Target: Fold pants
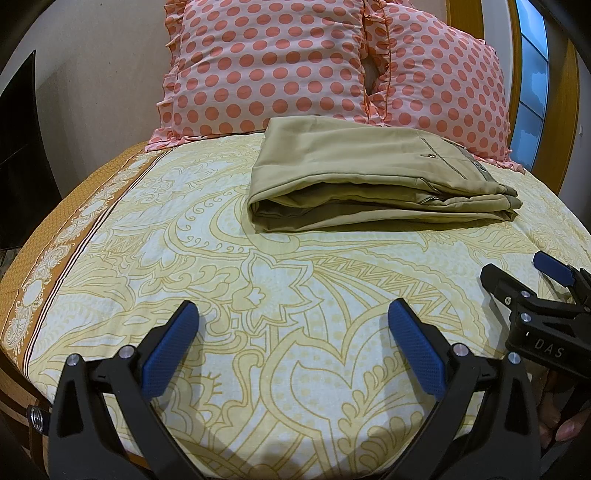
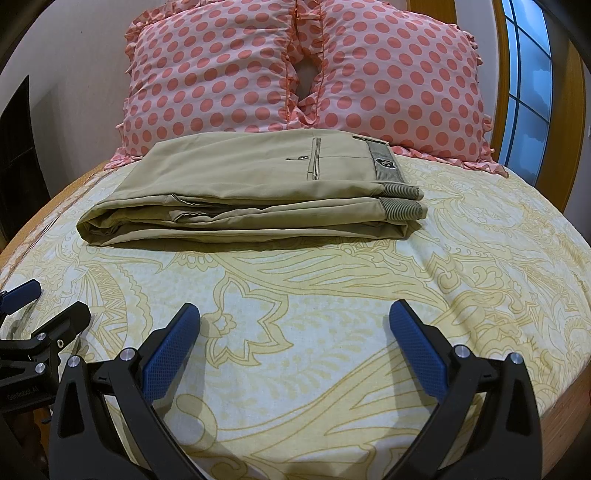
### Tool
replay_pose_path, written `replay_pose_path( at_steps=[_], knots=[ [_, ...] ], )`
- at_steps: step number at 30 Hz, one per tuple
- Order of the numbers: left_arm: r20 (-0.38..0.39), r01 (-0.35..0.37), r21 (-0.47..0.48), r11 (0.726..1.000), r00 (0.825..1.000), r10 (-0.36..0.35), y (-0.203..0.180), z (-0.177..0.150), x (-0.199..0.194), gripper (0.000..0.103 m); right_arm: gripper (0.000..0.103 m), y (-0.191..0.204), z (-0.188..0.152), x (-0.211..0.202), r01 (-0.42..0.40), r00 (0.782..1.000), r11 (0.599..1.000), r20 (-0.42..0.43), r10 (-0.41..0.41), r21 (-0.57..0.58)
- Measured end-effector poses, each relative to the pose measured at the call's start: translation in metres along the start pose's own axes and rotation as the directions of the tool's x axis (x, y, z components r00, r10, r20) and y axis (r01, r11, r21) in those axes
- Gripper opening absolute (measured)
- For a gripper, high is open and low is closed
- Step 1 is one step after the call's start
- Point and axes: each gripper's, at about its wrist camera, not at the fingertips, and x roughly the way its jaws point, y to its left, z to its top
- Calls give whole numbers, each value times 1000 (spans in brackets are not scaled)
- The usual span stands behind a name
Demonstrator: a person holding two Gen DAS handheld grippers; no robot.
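You are holding both the left gripper point(image 1: 293, 314) and right gripper point(image 2: 294, 314) wide open and empty, low in frame; the khaki cotton pants point(image 2: 236, 192) are lying folded at upper centre, seemingly finished.

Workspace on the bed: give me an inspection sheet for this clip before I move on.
Surface: bed sheet with yellow floral print, brown border at the left edge.
Job's things: khaki pants folded into a flat stack, waistband on the right, back pocket up.
Clutter: two polka-dot pillows behind the pants.
Grippers: left claw and right claw both open, empty, apart from the pants.
Cables: nothing seen.
Surroundings: window at the right, wooden headboard, pale wall.
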Motion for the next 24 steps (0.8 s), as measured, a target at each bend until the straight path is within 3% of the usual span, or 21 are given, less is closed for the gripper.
replay_pose_path(
  at_steps=[24],
  knots=[
    [-7, 4, 5, 1000, 1000, -4, -1, 3, 0, 101, 102, 0, 0, 0, -1, 1000, 1000, 1, 1, -1]
  ],
)
